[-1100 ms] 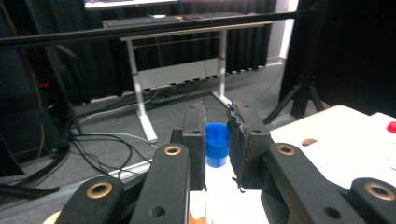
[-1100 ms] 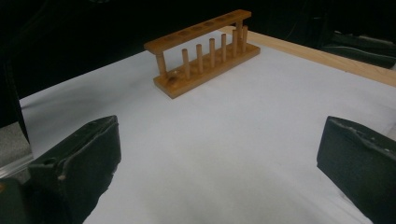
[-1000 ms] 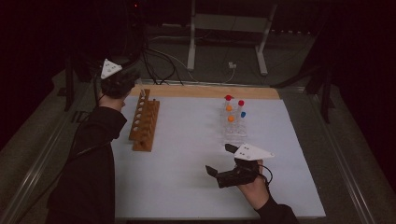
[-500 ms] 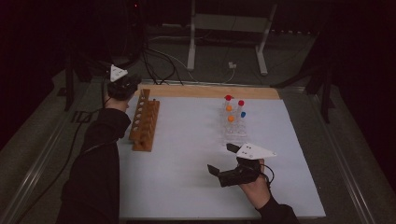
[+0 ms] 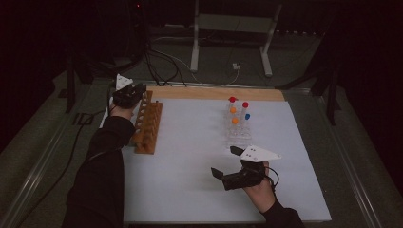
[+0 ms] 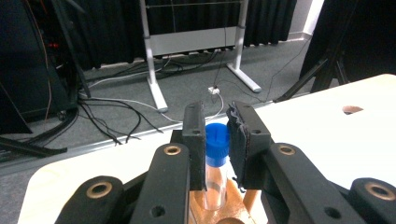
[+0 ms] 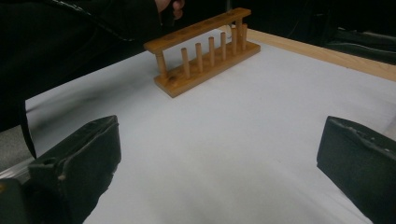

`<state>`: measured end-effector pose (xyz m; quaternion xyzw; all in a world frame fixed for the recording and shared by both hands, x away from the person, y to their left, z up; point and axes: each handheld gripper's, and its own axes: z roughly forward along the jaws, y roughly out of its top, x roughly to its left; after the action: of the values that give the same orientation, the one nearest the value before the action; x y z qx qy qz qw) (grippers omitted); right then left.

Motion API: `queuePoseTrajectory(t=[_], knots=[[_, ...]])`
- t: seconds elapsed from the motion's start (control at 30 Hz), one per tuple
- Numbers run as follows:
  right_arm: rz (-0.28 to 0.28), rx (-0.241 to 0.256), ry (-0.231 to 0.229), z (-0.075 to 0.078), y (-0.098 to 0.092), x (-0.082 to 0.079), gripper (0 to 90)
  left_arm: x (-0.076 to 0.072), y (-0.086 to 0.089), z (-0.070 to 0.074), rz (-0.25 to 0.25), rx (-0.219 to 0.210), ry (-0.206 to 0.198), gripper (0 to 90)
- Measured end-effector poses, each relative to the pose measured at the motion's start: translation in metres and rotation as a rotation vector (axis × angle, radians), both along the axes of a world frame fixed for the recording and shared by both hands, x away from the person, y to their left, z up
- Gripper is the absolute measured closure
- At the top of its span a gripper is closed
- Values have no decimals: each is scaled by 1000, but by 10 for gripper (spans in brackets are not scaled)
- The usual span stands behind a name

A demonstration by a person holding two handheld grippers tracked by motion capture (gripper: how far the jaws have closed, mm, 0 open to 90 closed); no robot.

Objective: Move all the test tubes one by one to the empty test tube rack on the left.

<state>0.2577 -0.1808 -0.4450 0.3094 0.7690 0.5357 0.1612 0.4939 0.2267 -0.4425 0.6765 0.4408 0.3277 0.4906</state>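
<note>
Since a second ago, the left gripper (image 5: 139, 93) has travelled to the far end of the wooden test-tube rack (image 5: 147, 124). Its jaws clench a blue-capped test tube (image 6: 216, 163) standing upright over the rack. Well apart, the right gripper (image 5: 227, 162) hovers wide open above the white mat (image 5: 190, 161).

Two hand-held grippers, well apart

The left gripper (image 5: 135, 93) sits toward ten o'clock in the high view, forearm stretched far forward, jaws drawn close together (image 6: 217, 140); the right gripper (image 5: 223, 162) rests near five o'clock, held low in the hand (image 5: 256, 187), jaws spread wide and pointing toward nine o'clock.
</note>
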Motion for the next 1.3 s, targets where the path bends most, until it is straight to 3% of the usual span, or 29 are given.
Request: queuePoseTrajectory(t=[0.13, 0.23, 0.5, 0.83, 0.93, 1.0, 1.07, 1.3], knots=[[1, -2, 1, -1, 0, 0, 0, 1, 2, -5, 12, -1, -5, 782], [4, -3, 2, -1, 0, 0, 0, 2, 4, -8, 10, -28, -6, 781], [9, -2, 5, -1, 0, 1, 0, 3, 2, -16, 9, 9, 10, 781], [9, 11, 13, 1, -2, 1, 0, 2, 1, -14, -25, 11, 40, 764], [0, 20, 12, 4, -4, 2, 0, 1, 2, -12, -49, 16, 73, 650], [-8, 25, 3, 6, -7, 3, 0, -2, 3, -9, -57, 18, 81, 614], [-17, 33, 2, 8, -10, 4, 0, -6, 4, -6, -64, 6, 87, 522], [-75, 33, -21, 20, -32, 15, 0, -30, 7, 11, -93, 3, 60, 344]])
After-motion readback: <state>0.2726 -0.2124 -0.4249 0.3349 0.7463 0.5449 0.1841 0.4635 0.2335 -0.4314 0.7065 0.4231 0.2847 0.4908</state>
